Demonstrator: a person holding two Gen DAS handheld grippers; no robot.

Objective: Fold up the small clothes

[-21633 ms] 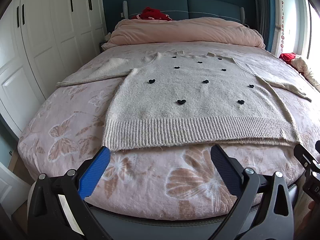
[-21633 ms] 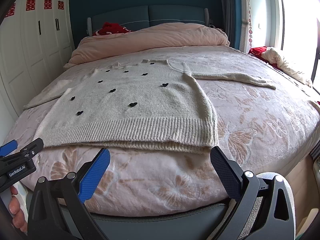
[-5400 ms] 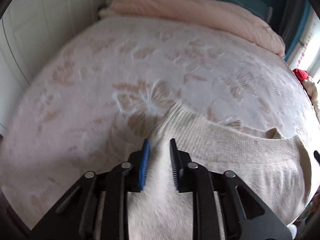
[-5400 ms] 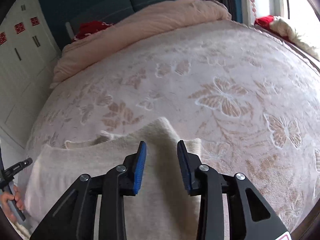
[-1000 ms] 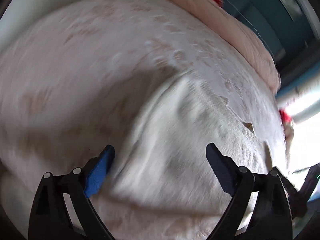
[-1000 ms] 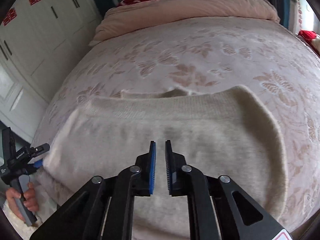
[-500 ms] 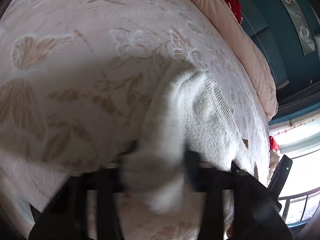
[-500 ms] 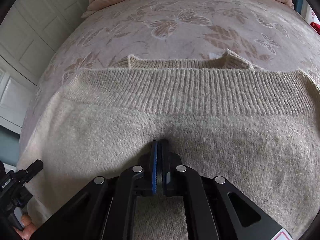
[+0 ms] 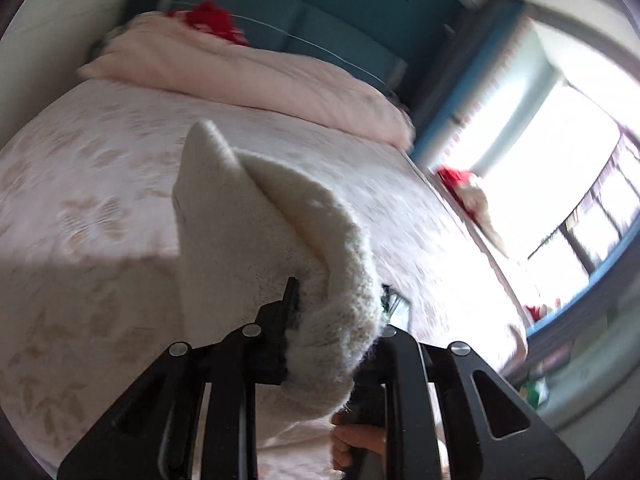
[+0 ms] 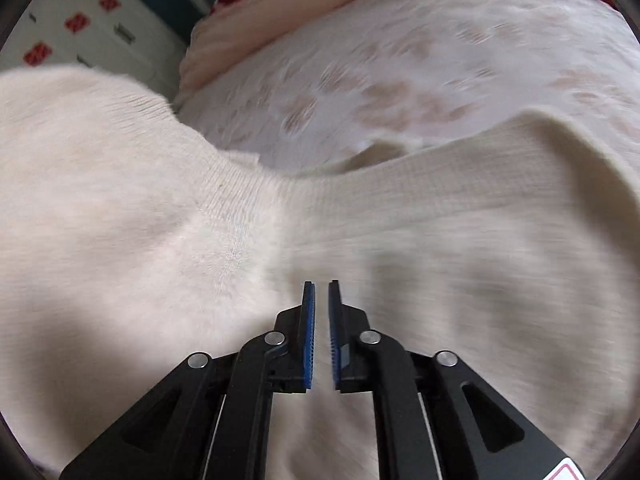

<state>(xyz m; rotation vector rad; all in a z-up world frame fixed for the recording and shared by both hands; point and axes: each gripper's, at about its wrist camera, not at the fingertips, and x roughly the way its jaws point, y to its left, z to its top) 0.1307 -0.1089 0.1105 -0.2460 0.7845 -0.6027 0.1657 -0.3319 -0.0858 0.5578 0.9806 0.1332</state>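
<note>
In the left wrist view, the left gripper (image 9: 334,320) sits at 6 o'clock. Its jaws have just been closing and are now clamped on a thick fold of the cream knit sweater (image 9: 256,240), which bulges out between the black fingers (image 9: 289,304). The held fabric rises from the gripper toward 11 o'clock, ending in a pointed corner lifted off the bed (image 9: 88,184). Under the gripper, near 5 o'clock, a hand (image 9: 356,440) grips a dark handle. Beyond the sweater the pale pink bedspread with a faint butterfly pattern spreads to 9 o'clock. Farther off, at 12 o'clock, lies a rolled pink duvet (image 9: 248,80), with something red (image 9: 208,20) behind it against a teal headboard (image 9: 320,32). A bright window (image 9: 560,184) fills 2 to 3 o'clock. This view is motion-blurred.

In the right wrist view, the right gripper (image 10: 321,284) points in from 6 o'clock. Its blue pads (image 10: 309,332) stand a narrow slit apart; the jaws have just been opening, and nothing is pinched between them. The sweater lies directly beneath and fills the lower half of the view, its left part raised toward 9 o'clock and its ribbed band crossing the middle. Past it, the bed runs to 1 o'clock, and white wardrobe doors (image 10: 88,36) with red marks show at 10 o'clock.
</note>
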